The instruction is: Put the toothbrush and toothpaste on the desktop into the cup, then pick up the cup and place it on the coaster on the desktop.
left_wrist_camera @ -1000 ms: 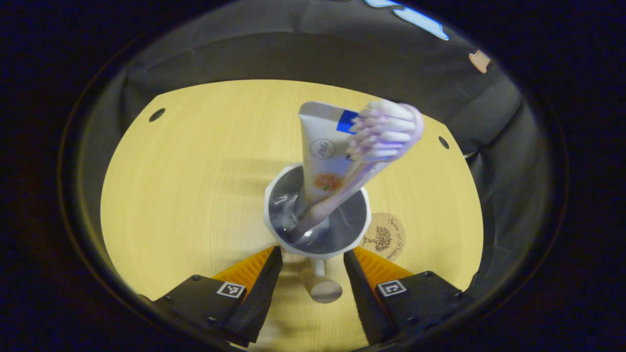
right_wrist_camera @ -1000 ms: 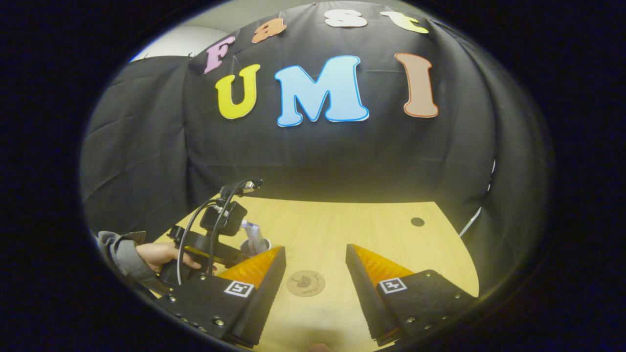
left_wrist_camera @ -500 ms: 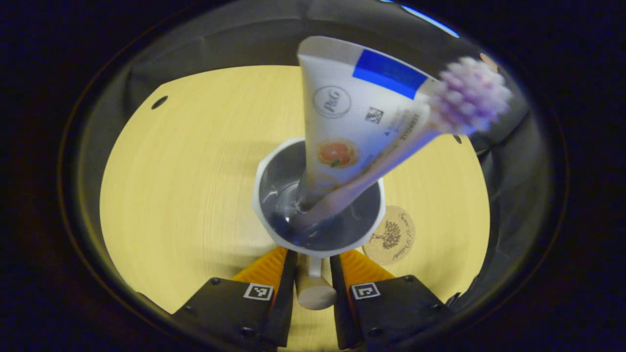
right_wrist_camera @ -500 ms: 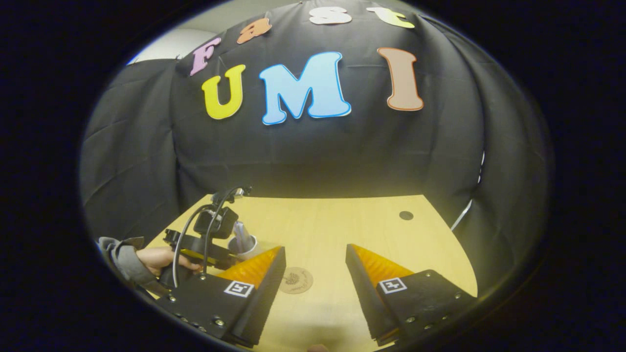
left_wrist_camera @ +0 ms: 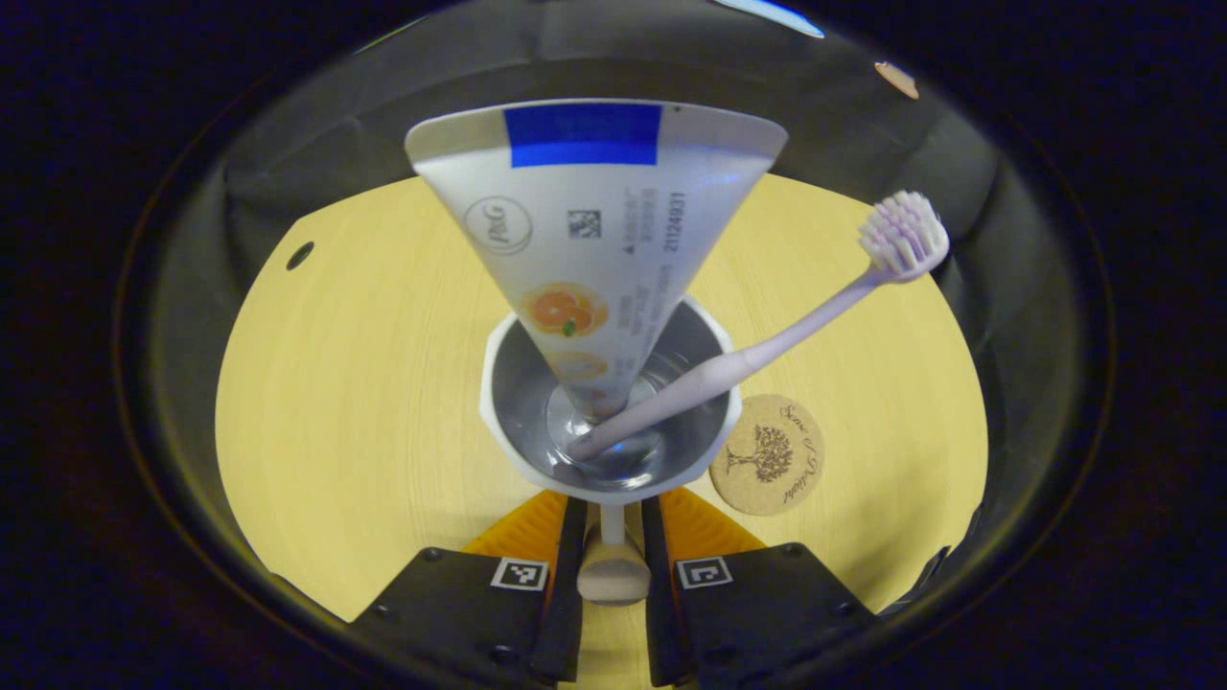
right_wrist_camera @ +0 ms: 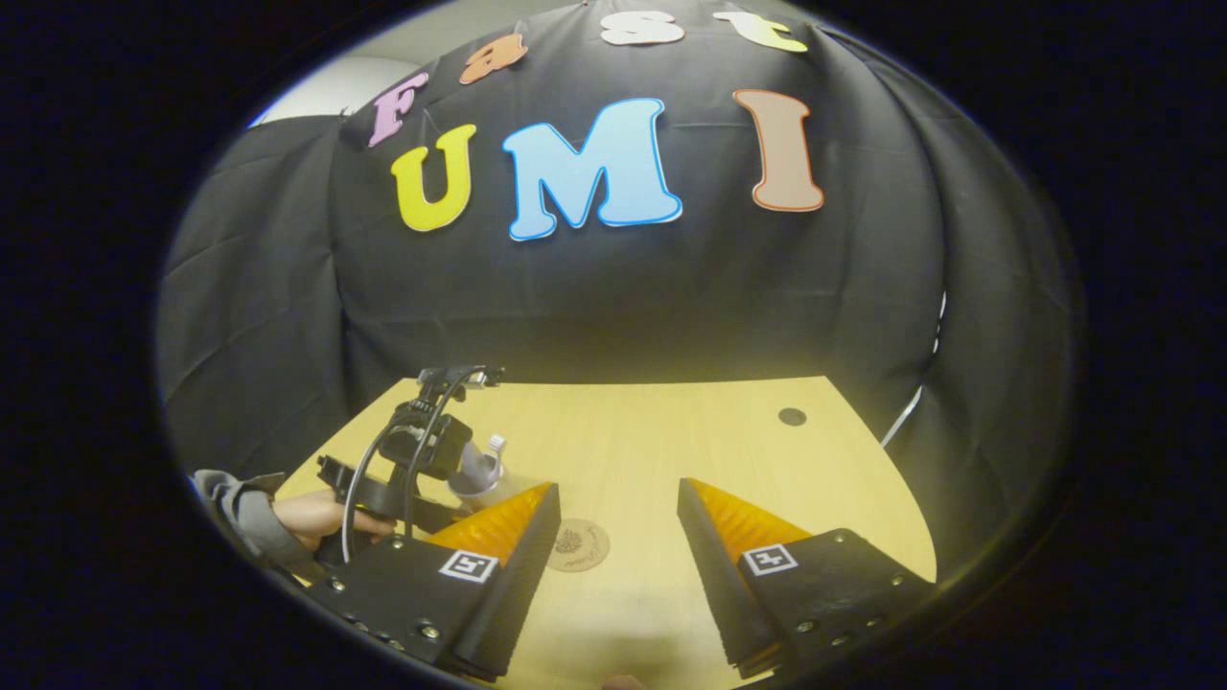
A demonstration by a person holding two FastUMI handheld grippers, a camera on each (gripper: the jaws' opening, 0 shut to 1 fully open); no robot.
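Observation:
A white cup [left_wrist_camera: 613,474] holds a white toothpaste tube [left_wrist_camera: 585,220], wide end up, and a lilac toothbrush [left_wrist_camera: 767,350] that leans to the right. My left gripper [left_wrist_camera: 612,508] is shut on the cup's handle [left_wrist_camera: 612,570], which sticks out between its fingers. The round cork coaster [left_wrist_camera: 767,455] lies on the table just right of the cup. In the right gripper view, the left gripper [right_wrist_camera: 422,450] carries the cup [right_wrist_camera: 476,476] left of the coaster [right_wrist_camera: 578,544]. My right gripper [right_wrist_camera: 618,498] is open above the table with nothing between its fingers.
The yellow wooden table [right_wrist_camera: 671,431] has a small dark hole [right_wrist_camera: 792,417] at its far right and another hole [left_wrist_camera: 299,255] at its far left. A hand in a grey sleeve [right_wrist_camera: 307,513] holds the left gripper. Black cloth walls surround the table.
My left gripper has shut on the cup's handle. The cup has come closer to the camera; the tube has turned broadside and the toothbrush has swung right. The right gripper has barely moved.

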